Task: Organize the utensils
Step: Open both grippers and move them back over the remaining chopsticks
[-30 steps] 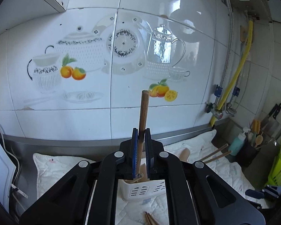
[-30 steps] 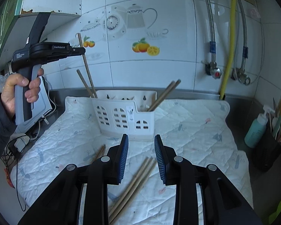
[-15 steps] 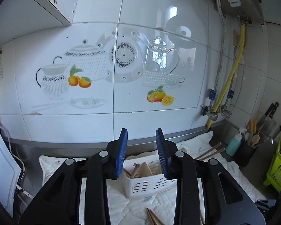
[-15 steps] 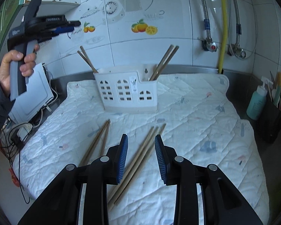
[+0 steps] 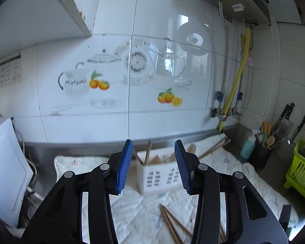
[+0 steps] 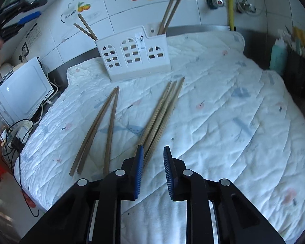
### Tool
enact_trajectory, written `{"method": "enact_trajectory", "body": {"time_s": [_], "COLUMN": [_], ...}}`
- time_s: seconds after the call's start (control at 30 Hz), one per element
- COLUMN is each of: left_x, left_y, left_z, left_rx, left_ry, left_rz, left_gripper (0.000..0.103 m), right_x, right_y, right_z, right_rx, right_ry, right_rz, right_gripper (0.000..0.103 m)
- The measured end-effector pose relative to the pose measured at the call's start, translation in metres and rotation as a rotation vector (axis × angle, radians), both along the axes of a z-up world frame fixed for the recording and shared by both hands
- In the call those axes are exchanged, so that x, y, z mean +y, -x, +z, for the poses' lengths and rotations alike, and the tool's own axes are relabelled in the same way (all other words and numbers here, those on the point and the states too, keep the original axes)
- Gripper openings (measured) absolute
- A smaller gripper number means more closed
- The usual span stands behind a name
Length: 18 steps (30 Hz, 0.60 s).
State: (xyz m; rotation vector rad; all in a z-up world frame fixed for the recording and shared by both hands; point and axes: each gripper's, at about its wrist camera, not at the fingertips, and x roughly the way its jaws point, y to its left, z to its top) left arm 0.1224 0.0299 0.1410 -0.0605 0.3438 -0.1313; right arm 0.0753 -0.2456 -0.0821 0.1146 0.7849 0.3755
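On the quilted cloth [image 6: 223, 101] covering the desk, the job looks partly done: the white holder [image 6: 135, 53] already has two chopsticks [image 6: 85, 27] leaning in its left compartment and two more [image 6: 170, 10] in its right. Six loose chopsticks remain flat in front of it, a left group [image 6: 97, 128] and a right bundle [image 6: 162, 111]. The right tongs [image 6: 152, 171] have just been closing, low over that bundle's near ends, gripping nothing yet. The left tongs [image 5: 152, 166], just opening, hang empty.
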Motion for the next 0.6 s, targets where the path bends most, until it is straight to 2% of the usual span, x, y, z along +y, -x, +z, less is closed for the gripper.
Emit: {"method": "enact_trajectory", "body": {"time_s": [0.2,0.37,0.53,0.6], "left_x": [0.003,0.004,-0.011,-0.017], "left_y": [0.026,0.041,0.052,0.055], "left_z": [-0.050,-0.097,-0.140,-0.158], "left_rx": [0.082,0.181,0.264,0.314], "left_ry": [0.008,0.050,0.022,0.034], "left_rz": [0.023,0.014,0.003,-0.019], "left_gripper": [0.043,0.043,0.043,0.043], "right_x": [0.006,0.006,0.011,0.014], "right_y": [-0.007,-0.014,-0.019,-0.020], "right_z": [-0.011,-0.018,-0.020,-0.020], "right_rx": [0.028,0.066,0.075,0.071], "right_ry": [-0.030,-0.059,-0.044,-0.024], "right_rz": [-0.048,-0.073,-0.088,-0.093], "right_gripper": [0.013,0.011,0.011,0.011]}}
